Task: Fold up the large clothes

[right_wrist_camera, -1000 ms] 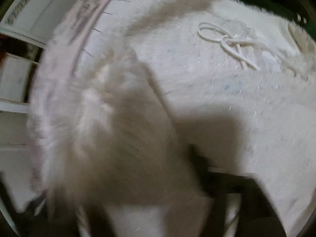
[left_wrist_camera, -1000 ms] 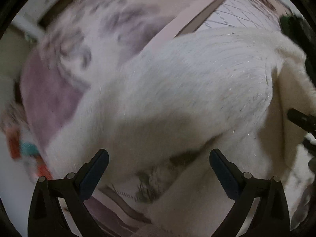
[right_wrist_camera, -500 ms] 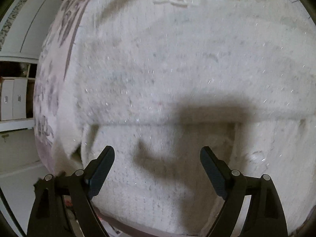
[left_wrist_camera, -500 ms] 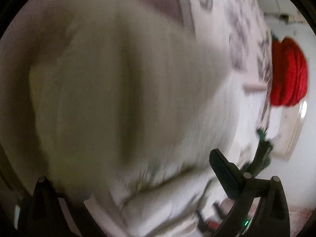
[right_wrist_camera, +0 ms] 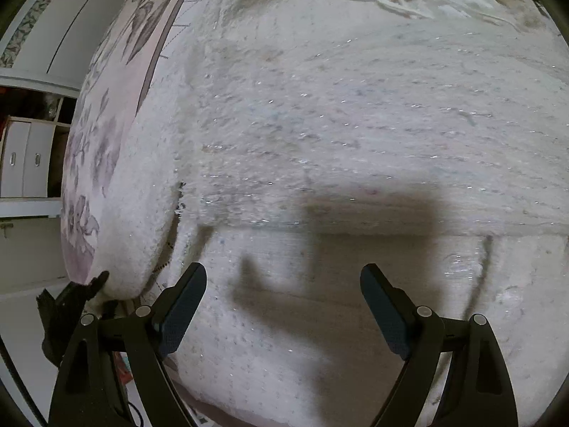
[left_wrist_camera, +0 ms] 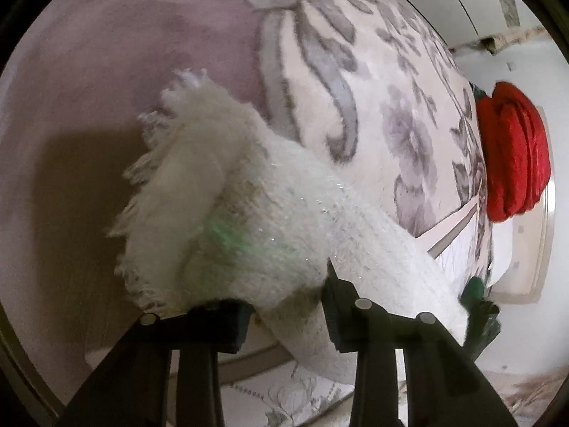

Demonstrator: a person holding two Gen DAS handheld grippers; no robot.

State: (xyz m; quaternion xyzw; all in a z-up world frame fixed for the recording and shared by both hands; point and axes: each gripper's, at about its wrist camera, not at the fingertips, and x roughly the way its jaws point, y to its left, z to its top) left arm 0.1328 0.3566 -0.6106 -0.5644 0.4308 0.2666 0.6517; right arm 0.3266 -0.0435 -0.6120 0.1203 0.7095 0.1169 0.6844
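White fuzzy sweater [left_wrist_camera: 270, 235]: sleeve between closing left hand-held gripper [left_wrist_camera: 284, 315]; right hand-held gripper [right_wrist_camera: 282, 306] open, empty; shallow grip may slip.

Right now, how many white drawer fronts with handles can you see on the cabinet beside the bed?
2. Both sit side by side at the left edge of the right wrist view: one drawer front and its neighbour, each with a small handle. More may be hidden behind the bedspread.
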